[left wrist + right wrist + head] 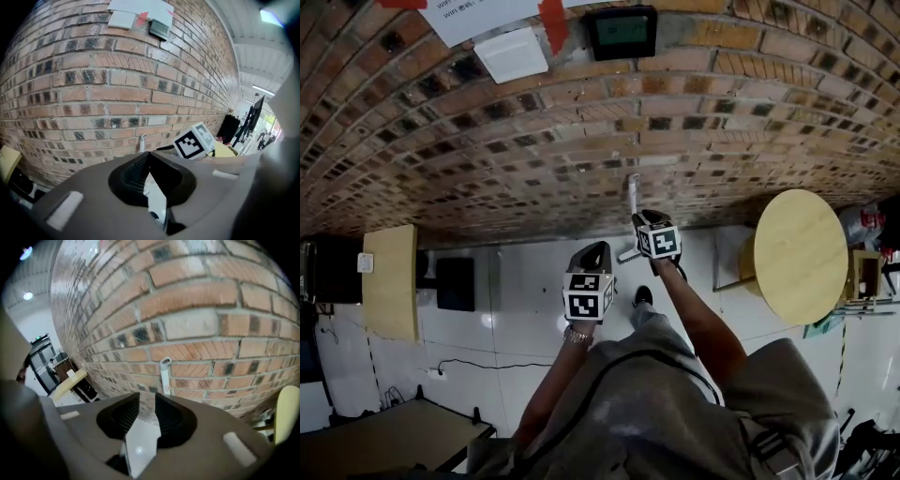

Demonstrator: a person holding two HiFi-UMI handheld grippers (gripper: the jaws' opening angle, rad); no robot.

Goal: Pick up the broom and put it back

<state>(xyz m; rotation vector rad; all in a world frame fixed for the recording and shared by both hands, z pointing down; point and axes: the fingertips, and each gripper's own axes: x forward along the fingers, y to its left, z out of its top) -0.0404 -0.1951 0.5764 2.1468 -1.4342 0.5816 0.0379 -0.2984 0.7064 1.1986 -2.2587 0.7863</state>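
The broom's white handle (633, 192) leans upright against the brick wall, its looped top end (165, 365) straight ahead in the right gripper view and also visible as the handle (143, 142) in the left gripper view. My right gripper (643, 218) hovers just in front of the handle, apart from it; its jaws (147, 397) stand open, with only brick showing through the gap. My left gripper (595, 249) is lower and to the left, its jaws (149, 153) shut at the tips on nothing. The right gripper's marker cube (194, 140) shows to its right.
A round wooden table (802, 253) stands at the right by the wall. At the left are a yellow tabletop (391, 281) and a black box (455, 283). A dark panel (621, 33) and papers hang high on the wall. My shoe (643, 296) is on the white floor.
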